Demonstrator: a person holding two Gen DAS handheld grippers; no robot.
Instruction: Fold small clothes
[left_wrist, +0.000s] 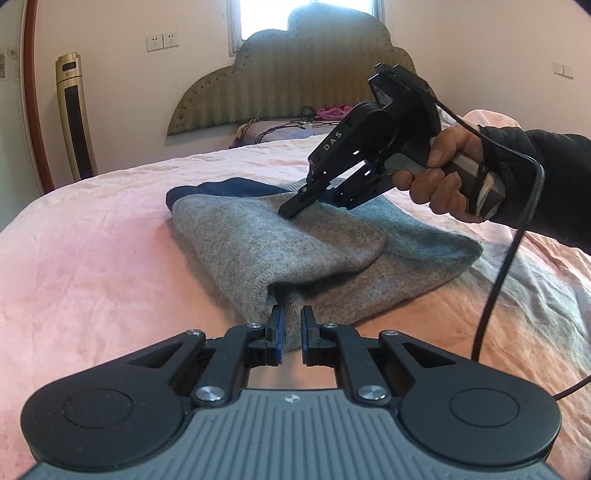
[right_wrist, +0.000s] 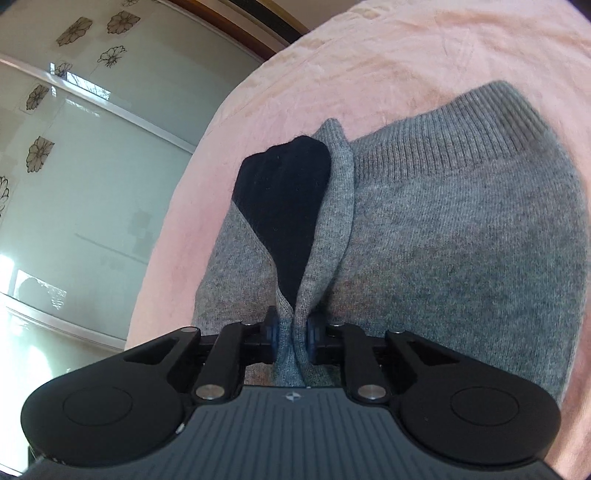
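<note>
Nearest in the left wrist view, the left gripper (left_wrist: 291, 334) pinches the near fold of the grey knit sweater (left_wrist: 258, 243) between its fingers (left_wrist: 277, 332). The sweater lies folded on the pink bed cover (left_wrist: 92, 258), a navy part (left_wrist: 221, 186) at its far side. Beyond, the right gripper (right_wrist: 291, 332) is clenched on a grey ridge of knit beside the navy. Farthest stands the padded headboard (left_wrist: 295, 81).

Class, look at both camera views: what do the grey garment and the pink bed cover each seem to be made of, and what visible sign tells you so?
Grey garment: looks like a soft wool-type knit, matte; the ribbed hem band and fuzzy fibres along its edges show it. It has a dark navy part.
Pink bed cover: seems a plush, velvety fabric with a slight sheen; soft mottled creases suggest short pile, though the fibre is unclear.
</note>
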